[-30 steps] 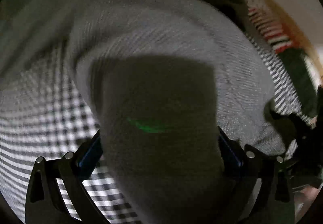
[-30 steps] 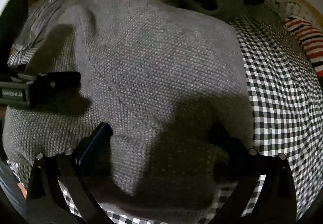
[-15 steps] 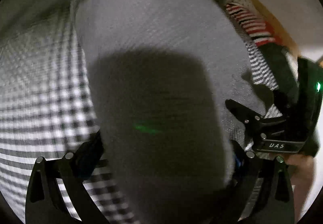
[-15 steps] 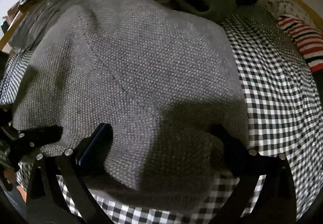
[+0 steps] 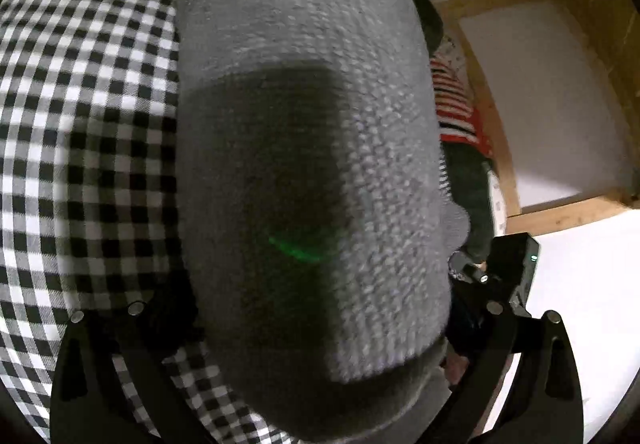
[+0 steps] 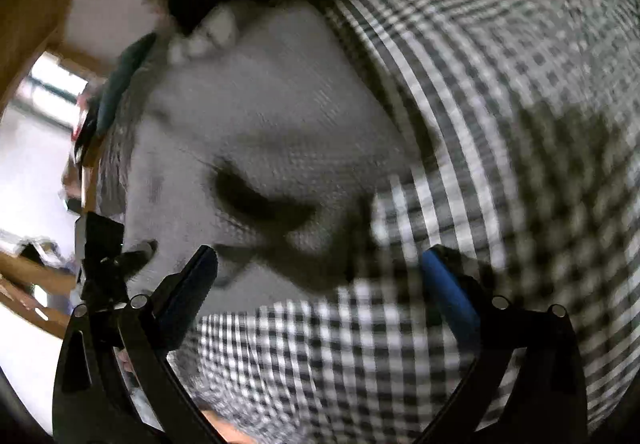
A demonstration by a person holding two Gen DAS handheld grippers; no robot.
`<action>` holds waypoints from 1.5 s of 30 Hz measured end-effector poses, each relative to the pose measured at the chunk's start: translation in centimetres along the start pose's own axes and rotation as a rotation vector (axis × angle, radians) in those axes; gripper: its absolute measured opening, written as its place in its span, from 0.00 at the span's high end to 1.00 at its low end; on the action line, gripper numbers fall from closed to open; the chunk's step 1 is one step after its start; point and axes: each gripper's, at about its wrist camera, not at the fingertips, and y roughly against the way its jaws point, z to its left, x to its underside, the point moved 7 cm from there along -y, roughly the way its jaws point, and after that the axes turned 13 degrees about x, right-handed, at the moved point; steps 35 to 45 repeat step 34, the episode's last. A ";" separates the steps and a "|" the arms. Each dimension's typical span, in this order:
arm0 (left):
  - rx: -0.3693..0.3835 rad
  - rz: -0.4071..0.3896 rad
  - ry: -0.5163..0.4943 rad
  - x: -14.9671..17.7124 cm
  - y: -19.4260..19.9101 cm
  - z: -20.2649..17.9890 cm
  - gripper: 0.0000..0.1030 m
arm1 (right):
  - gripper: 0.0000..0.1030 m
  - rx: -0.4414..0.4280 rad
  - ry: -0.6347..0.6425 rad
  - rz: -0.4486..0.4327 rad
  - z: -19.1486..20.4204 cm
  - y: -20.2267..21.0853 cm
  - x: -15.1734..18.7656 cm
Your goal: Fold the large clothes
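Close in front of my left gripper (image 5: 320,324) the grey knit sweater (image 5: 304,92) fills the gap between the fingers — they are hidden, so I cannot tell how the jaws stand. My right gripper (image 6: 324,284) has its jaws wide, holding nothing. The sweater lies on the checked cloth (image 6: 500,164). Farther off sits a red striped garment (image 5: 456,112) by the wooden frame (image 5: 500,140).

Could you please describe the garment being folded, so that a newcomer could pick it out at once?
Start from the black-and-white checked cover spread across the surface. On it lies a thick grey knit sweater, its near end bunched across the left claw. Unlike the red-striped garment beside it, it is plain grey and coarsely textured.
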 end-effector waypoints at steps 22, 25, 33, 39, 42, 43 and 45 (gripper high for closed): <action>-0.030 -0.018 0.030 1.7 2.3 1.0 0.20 | 0.04 -0.267 -0.096 0.053 3.8 -4.2 -3.2; -0.039 -0.014 0.059 1.2 0.1 1.7 0.06 | 0.05 -0.213 -0.047 0.063 4.9 -4.8 -3.5; -0.051 -0.072 -0.001 3.6 2.3 0.4 0.36 | 0.53 -0.246 -0.071 0.026 4.8 -2.7 -0.8; -0.034 -0.074 0.007 4.2 3.1 0.4 0.37 | 0.53 -0.265 -0.073 0.023 5.1 -2.1 -0.2; -0.034 -0.074 0.007 4.2 3.1 0.4 0.37 | 0.53 -0.265 -0.073 0.023 5.1 -2.1 -0.2; -0.034 -0.074 0.007 4.2 3.1 0.4 0.37 | 0.53 -0.265 -0.073 0.023 5.1 -2.1 -0.2; -0.034 -0.074 0.007 4.2 3.1 0.4 0.37 | 0.53 -0.265 -0.073 0.023 5.1 -2.1 -0.2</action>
